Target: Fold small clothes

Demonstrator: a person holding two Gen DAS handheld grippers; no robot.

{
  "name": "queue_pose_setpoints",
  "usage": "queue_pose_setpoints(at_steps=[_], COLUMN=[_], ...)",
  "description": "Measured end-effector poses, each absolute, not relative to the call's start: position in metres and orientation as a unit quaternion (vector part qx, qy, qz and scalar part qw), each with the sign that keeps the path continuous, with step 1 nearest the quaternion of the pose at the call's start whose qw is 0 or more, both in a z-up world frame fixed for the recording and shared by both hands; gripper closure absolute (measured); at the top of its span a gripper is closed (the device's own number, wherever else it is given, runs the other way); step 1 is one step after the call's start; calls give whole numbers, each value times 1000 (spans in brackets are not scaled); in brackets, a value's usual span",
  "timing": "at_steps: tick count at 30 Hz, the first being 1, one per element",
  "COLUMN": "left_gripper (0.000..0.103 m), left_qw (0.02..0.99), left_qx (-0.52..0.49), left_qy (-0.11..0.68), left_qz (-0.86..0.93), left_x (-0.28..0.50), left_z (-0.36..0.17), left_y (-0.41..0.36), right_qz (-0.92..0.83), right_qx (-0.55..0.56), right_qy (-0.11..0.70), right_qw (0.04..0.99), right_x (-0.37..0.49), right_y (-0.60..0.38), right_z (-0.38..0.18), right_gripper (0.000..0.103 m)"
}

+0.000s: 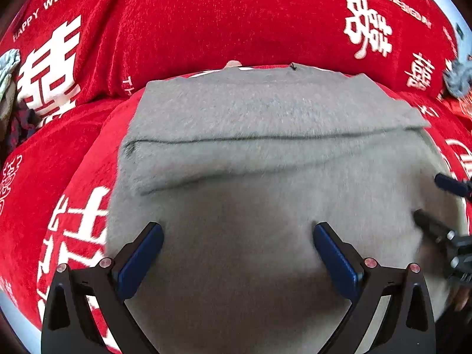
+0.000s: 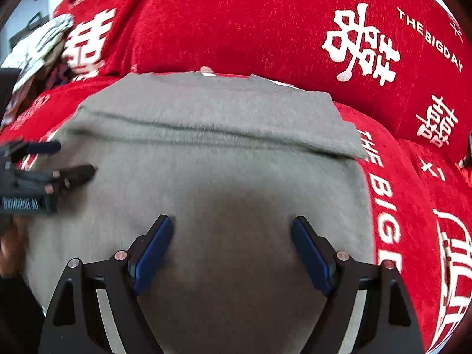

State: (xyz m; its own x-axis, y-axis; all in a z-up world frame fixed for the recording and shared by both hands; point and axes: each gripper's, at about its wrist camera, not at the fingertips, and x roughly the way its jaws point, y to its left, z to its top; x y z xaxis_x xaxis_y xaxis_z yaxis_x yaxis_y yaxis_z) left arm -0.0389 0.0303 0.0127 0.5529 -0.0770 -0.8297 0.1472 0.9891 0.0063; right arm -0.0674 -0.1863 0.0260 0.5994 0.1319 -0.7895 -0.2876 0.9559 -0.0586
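A grey fuzzy garment (image 1: 265,153) lies flat on the red cover, with its far part folded over into a band across the width; it also shows in the right wrist view (image 2: 206,153). My left gripper (image 1: 237,230) is open just above the garment's near part, nothing between its fingers. My right gripper (image 2: 231,224) is open over the near part too, empty. Each gripper shows in the other's view: the right one at the right edge (image 1: 436,203), the left one at the left edge (image 2: 67,159).
A red cover with white characters and lettering (image 1: 206,23) spreads over the seat and back cushion (image 2: 236,23). A patterned cloth pile (image 2: 35,47) lies at the far left. A small blue-grey fuzzy item (image 1: 458,76) sits at the far right.
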Motion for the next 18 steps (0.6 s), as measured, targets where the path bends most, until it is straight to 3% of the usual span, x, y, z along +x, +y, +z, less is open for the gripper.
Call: queue_pose_setpoints(at_steps=[7, 15, 18], left_gripper=[0, 0, 0], left_qw=[874, 863, 868], left_qx=[41, 168, 146], left_qy=[481, 463, 462], left_qz=[-55, -112, -110], left_x=[-69, -136, -142], left_z=[23, 10, 8], left_y=[55, -25, -14], right_qz=[119, 176, 179], right_qx=[-108, -186, -215], right_qy=[446, 419, 410], right_qw=[880, 871, 868], right_x=[-104, -154, -168], right_y=[-219, -168, -167], right_z=[33, 37, 21], right_gripper=[18, 18, 18])
